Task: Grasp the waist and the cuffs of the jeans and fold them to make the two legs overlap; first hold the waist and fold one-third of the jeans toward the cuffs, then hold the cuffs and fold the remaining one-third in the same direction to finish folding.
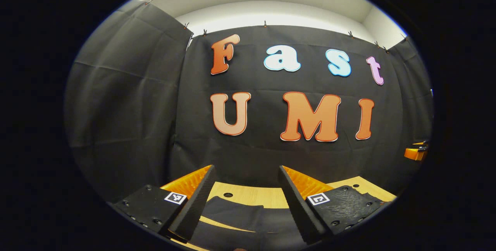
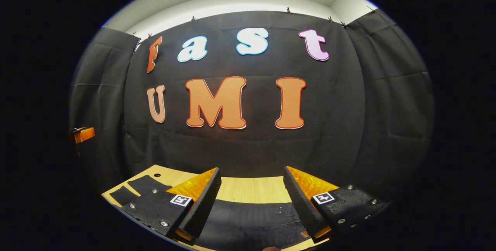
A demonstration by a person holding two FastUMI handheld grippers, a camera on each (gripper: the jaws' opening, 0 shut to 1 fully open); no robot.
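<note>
Jeans (image 2: 248,220) lie flat on the wooden surface (image 2: 252,189), below and between each tool's fingers (no contact). Left tool (image 1: 246,200) fingers spread apart, nothing gripped; right tool (image 2: 250,200) likewise, above the dark denim.

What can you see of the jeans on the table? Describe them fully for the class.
The jeans are dark, nearly black cloth, lying flat on a light wooden table. In the right gripper view a broad, smooth stretch lies under the open right gripper, its far edge straight across the wood; narrower pieces lie farther left. In the left gripper view, the cloth shows layered edges with a strip of table between them, under the open left gripper. Neither gripper holds the cloth. Which end is waist or cuffs cannot be told.
</note>
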